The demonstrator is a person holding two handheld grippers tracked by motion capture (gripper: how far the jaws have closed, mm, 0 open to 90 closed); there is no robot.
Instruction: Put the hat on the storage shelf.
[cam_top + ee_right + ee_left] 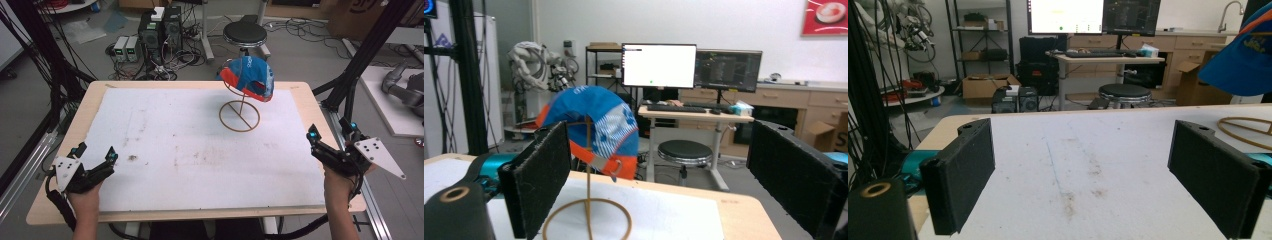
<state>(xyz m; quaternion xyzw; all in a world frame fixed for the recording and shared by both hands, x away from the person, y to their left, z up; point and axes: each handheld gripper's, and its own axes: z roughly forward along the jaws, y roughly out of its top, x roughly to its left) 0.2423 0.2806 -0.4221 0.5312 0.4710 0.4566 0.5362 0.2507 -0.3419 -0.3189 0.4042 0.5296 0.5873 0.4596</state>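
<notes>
On table [60,200]: one cap [248,76], one stand [240,116].

A blue cap [248,76] with orange trim sits on top of a thin wire stand [241,114]; the cap has white print on its blue cloth, and an orange band runs along its lower edge; the stand is a tan upright rod that rises from a flat round ring with a bar across it; the ring lies flat on the white mat [165,145], at the far side of the table and a bit to the right; the cap hangs tilted over the rod, well up off the mat.
</notes>
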